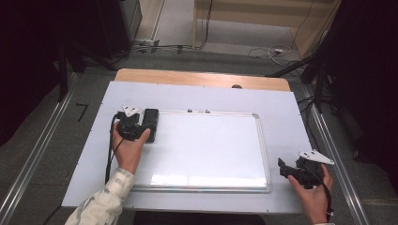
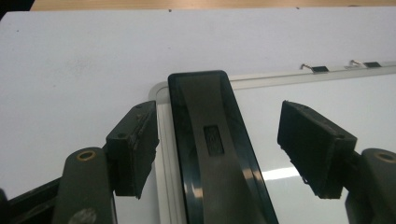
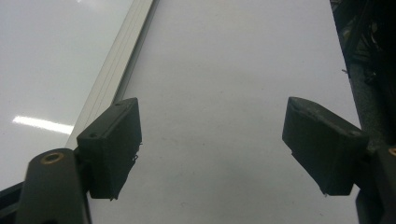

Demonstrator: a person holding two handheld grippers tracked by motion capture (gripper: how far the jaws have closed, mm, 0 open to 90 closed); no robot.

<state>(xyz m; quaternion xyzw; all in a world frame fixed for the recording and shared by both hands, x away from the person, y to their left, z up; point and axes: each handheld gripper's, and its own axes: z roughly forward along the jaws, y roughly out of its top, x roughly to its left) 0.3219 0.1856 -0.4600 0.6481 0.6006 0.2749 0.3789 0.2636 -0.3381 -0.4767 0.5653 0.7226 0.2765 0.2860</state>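
So the black eraser (image 2: pixel 212 144) lies flat on the whiteboard (image 1: pixel 211 150), along its left edge near the top left corner. Left gripper (image 2: pixel 217 149) straddles it with 2 jaws spread on either side, pads clear of it, nothing gripped. Right gripper (image 3: pixel 215 149) sits just off the whiteboard's lower right corner, over the white sheet (image 1: pixel 281 101) covering the bench, jaws wide apart and holding nothing. 2 small clips (image 1: pixel 197 111) sit on the whiteboard's top edge.
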